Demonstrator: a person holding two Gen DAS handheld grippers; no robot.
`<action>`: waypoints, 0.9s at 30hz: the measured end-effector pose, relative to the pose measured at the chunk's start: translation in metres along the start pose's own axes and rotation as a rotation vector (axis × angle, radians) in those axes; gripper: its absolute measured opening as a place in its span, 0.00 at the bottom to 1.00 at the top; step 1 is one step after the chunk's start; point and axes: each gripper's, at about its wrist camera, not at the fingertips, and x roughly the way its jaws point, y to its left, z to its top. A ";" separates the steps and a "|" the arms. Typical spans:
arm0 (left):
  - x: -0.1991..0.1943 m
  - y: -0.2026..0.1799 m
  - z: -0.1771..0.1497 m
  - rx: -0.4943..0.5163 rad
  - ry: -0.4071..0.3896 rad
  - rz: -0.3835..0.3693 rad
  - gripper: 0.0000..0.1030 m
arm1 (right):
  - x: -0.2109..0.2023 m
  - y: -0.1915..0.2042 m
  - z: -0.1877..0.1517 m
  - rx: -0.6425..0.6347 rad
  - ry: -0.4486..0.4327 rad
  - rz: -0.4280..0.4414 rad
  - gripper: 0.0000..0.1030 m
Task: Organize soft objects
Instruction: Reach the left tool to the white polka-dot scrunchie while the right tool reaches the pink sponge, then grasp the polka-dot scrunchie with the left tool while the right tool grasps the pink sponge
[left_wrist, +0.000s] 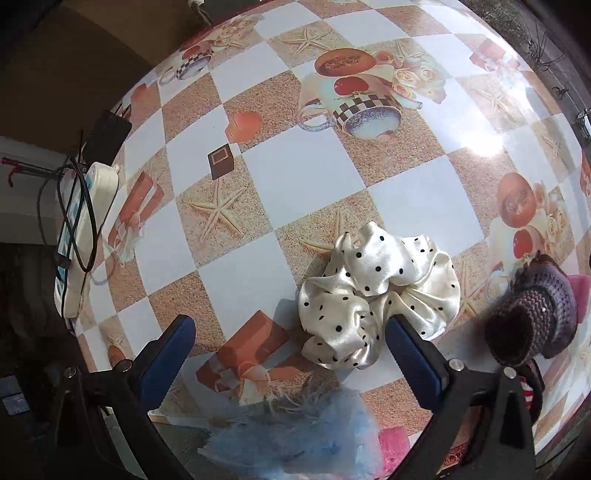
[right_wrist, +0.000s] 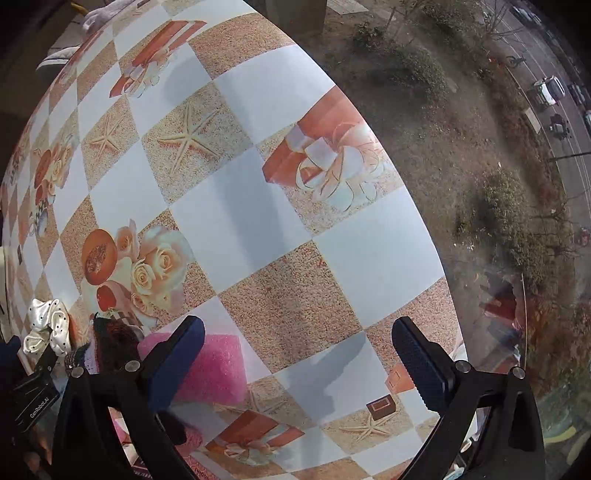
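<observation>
Scrunchie (left_wrist: 376, 295) of cream satin with black dots lies crumpled on the checkered tablecloth (left_wrist: 295, 177), its longer spread running from near-left to far-right, with a broad bare stretch of cloth beyond it and the table's curved edge well off. Just past it sits a dark knitted piece (left_wrist: 532, 317), and a pale blue feathery item (left_wrist: 295, 439) lies near the camera. The left gripper (left_wrist: 290, 341) hangs wide open, its right finger overlapping the scrunchie's edge, while the right gripper (right_wrist: 299, 349) hovers equally wide and empty, a pink foam block (right_wrist: 218, 365) behind its left finger.
</observation>
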 end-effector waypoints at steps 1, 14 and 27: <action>-0.004 0.006 0.001 -0.019 -0.006 -0.032 1.00 | -0.003 -0.003 0.002 -0.006 0.001 0.019 0.99; 0.017 -0.005 -0.005 -0.111 0.089 -0.158 1.00 | 0.018 0.052 -0.039 -0.036 0.080 0.117 0.99; 0.045 -0.003 -0.004 -0.171 0.109 -0.214 1.00 | 0.030 0.090 -0.057 -0.047 0.020 -0.029 1.00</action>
